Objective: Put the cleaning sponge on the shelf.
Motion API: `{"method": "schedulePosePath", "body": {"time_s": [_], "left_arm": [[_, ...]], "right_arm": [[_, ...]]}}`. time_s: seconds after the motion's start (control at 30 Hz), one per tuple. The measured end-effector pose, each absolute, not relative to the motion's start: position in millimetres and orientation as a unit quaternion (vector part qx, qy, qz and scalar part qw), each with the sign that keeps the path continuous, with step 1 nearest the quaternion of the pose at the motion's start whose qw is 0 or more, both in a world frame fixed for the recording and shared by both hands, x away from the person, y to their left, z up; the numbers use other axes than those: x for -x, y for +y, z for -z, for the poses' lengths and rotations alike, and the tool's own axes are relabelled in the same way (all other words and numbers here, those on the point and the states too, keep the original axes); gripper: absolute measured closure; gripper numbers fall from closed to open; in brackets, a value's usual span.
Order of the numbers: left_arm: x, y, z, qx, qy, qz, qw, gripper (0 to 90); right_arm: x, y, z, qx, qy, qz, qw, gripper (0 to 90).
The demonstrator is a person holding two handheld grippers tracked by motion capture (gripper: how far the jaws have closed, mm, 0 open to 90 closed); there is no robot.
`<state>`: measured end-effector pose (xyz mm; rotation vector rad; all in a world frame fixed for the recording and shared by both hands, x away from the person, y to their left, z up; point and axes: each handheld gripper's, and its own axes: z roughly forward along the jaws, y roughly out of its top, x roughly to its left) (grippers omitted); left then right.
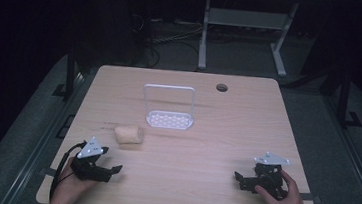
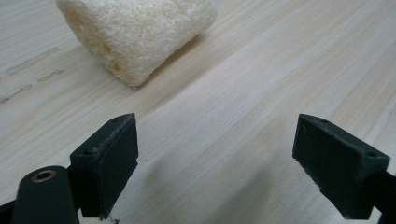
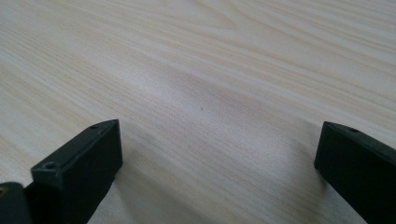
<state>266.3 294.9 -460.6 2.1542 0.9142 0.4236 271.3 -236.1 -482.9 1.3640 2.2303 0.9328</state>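
Both hands sit at the near edge of the table [image 1: 247, 118], each holding a gripper low over the wood. On the person's left, the left gripper [image 1: 107, 168] has its 2 jaws spread wide with nothing between them; in the left gripper view the same gap [image 2: 215, 163] frames bare tabletop, and the pale sponge [image 2: 140, 32] lies ahead and off to one side, apart from both jaws. From the high view the sponge [image 1: 128, 134] rests on the table just beyond that gripper, between it and the white wire rack [image 1: 168, 106] standing farther back near the middle. The right gripper [image 1: 241, 180] is well apart from all of this, jaws likewise spread [image 3: 217, 168] over empty wood.

Judging by the layout, the step in hand is the approach to the sponge, with no grasp made yet. The next move likely calls for advancing the left gripper forward and swinging it so the sponge sits squarely between the jaws before they close.
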Motion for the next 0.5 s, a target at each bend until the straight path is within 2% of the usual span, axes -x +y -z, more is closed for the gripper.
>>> {"method": "schedulePosePath", "body": {"time_s": [0.5], "left_arm": [[-278, 300, 451, -0.841, 0.349, -0.165, 0.380, 14.0]], "right_arm": [[-271, -236, 483, -0.483, 0.790, -0.331, 0.182, 0.7]]}}
